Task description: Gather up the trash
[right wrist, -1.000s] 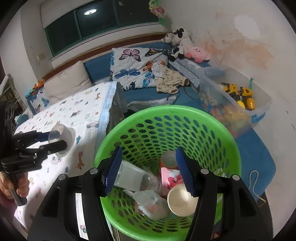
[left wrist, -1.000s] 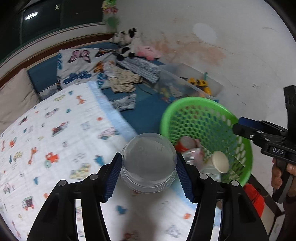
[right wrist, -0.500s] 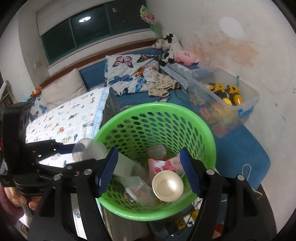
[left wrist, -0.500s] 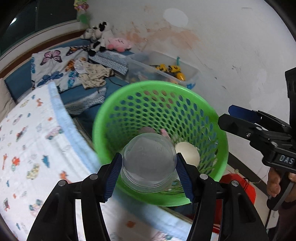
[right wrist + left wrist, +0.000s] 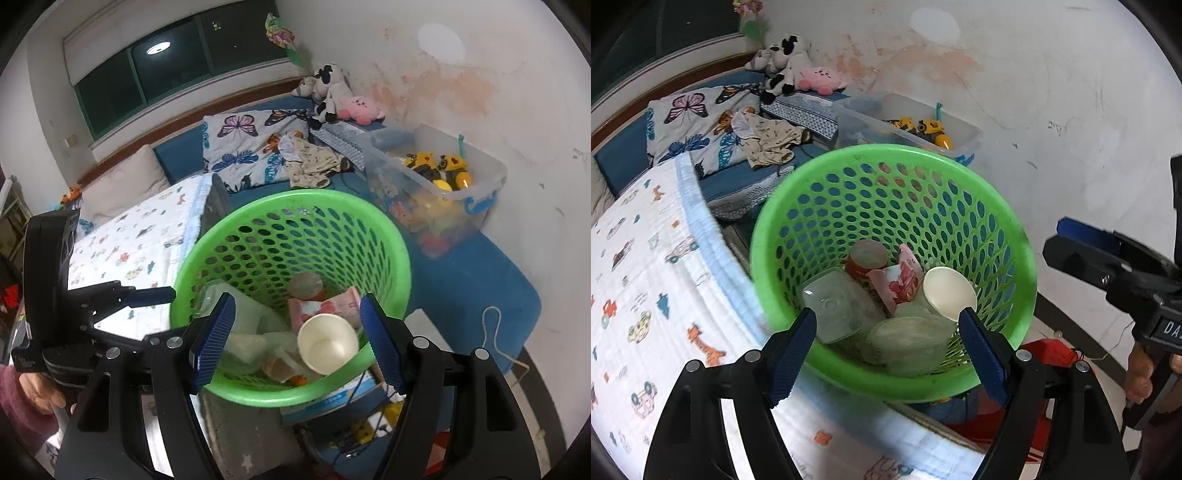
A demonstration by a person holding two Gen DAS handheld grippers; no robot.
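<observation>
The left claw (image 5: 886, 343) is held over the near rim of a green perforated basket (image 5: 960, 184), pointed down into it. Its jaws have just been opening, and nothing is seen between the blue pads (image 5: 792, 356); they stand well spread. A clear plastic cup (image 5: 908, 341) is seen lying on its side on top of the trash in the basket, just beyond the left claw. Beside it are a clear square container (image 5: 838, 306), a red can (image 5: 866, 258), a pink and white wrapper (image 5: 899, 280) and a white paper cup (image 5: 947, 293) lying with its mouth toward the camera.

The right claw (image 5: 297, 341) is held above the opposite side of the same basket (image 5: 236, 221), also angled downward. Its jaws have just been opening as well and are spread, with nothing pinched; the paper cup (image 5: 327, 343) and wrapper (image 5: 325, 304) are seen far below between the pads. In the left wrist view the right claw (image 5: 1086, 243) is visible at the right edge, gripped by a hand (image 5: 1141, 373).

The basket stands against the edge of a bed covered with a white blanket printed with small vehicles and animals (image 5: 639, 280). Farther back, a butterfly-patterned pillow (image 5: 251, 147), crumpled clothes (image 5: 314, 162), plush toys (image 5: 332, 96) and a clear storage bin with yellow toys (image 5: 443, 181) are seen along a stained white wall (image 5: 480, 92).
</observation>
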